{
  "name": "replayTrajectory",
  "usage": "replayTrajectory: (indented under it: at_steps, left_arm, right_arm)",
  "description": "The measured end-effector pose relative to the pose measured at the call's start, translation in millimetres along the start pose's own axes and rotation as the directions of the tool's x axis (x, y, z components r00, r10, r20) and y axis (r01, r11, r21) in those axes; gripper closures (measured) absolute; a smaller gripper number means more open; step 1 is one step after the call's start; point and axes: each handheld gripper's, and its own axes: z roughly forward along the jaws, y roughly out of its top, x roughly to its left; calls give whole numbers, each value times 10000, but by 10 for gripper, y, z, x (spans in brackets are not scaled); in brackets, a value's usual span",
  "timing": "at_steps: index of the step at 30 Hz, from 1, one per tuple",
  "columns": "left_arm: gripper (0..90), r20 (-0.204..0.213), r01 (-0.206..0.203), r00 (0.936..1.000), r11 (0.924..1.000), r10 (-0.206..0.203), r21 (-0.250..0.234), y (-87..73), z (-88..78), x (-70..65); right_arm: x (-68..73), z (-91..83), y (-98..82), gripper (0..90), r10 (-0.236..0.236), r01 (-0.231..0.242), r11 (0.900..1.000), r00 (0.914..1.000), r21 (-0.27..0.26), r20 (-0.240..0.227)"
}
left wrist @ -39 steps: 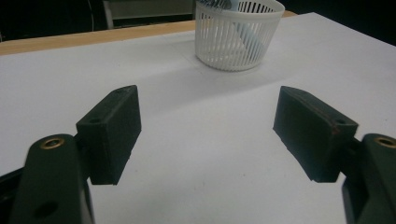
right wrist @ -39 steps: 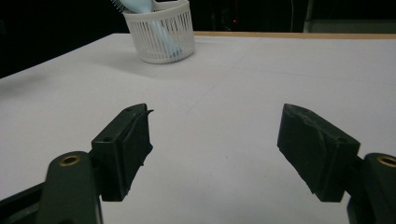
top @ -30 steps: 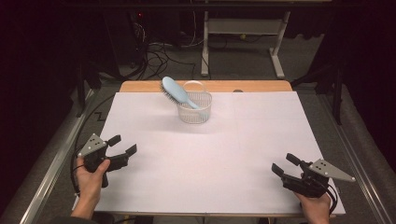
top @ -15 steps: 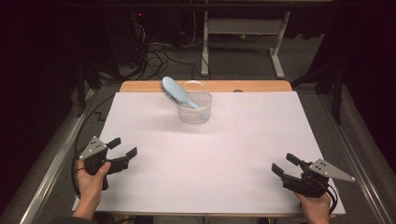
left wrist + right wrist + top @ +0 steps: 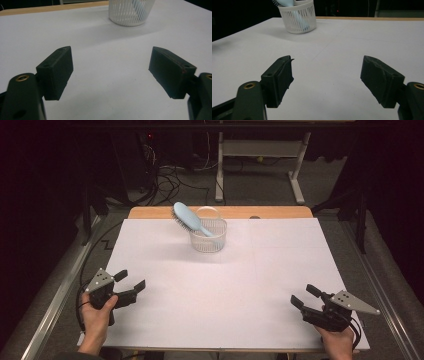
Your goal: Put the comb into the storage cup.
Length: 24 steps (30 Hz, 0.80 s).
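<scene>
White paper-covered tabletop [image 5: 220,290] fills frame centre. White slotted plastic basket [image 5: 208,236] sits upper centre, light-blue plastic hairbrush [image 5: 190,219] standing tilted in it, head sticking out upper left. Left gripper [image 5: 131,280] lower left, jaws apart, nothing between. Right gripper [image 5: 305,296] lower right, likewise wide and empty.
</scene>
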Motion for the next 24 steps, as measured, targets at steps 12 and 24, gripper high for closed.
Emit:
replayTrajectory:
  at_steps: [12,24]
  left_arm:
    - [197,-90,103,9999,9998,-102,164,-49,9,33]
    - [190,-232,515,9984,9986,-512,88,-153,-20,114]
  right_arm:
    - [-5,1,-1,262,22,-22,10000,10000,-8,6]
    - [-7,-1,-1,262,21,-21,10000,10000,-23,18]
